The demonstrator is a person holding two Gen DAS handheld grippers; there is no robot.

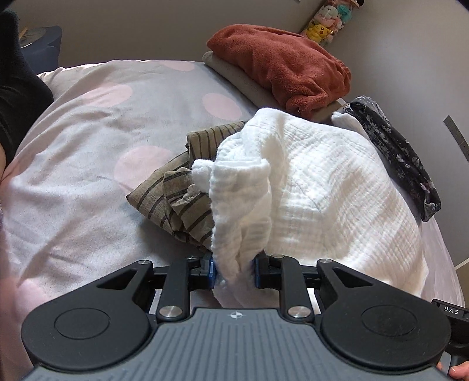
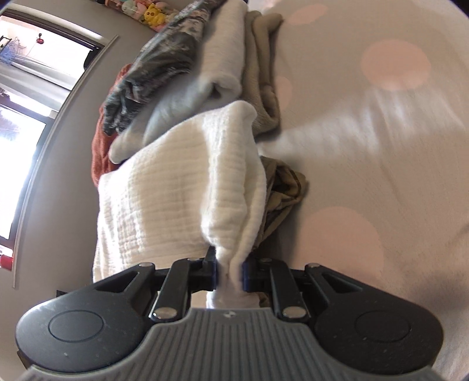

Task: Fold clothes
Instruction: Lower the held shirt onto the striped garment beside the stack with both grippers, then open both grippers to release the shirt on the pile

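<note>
A white crinkled garment (image 1: 316,187) lies bunched on the bed over a pile of clothes. My left gripper (image 1: 234,268) is shut on a gathered edge of it. My right gripper (image 2: 230,271) is shut on another bunched edge of the same white garment (image 2: 176,187), and the right wrist view is rolled sideways. An olive striped garment (image 1: 176,199) lies crumpled under and left of the white one; it also shows in the right wrist view (image 2: 284,190).
The bed cover (image 1: 88,146) is pale with pink dots. A rust fleece (image 1: 281,64) sits on a folded grey piece at the back. A dark floral garment (image 1: 401,158) lies at the right edge. Plush toys (image 1: 325,23) stand by the wall. A window (image 2: 35,117) shows at left.
</note>
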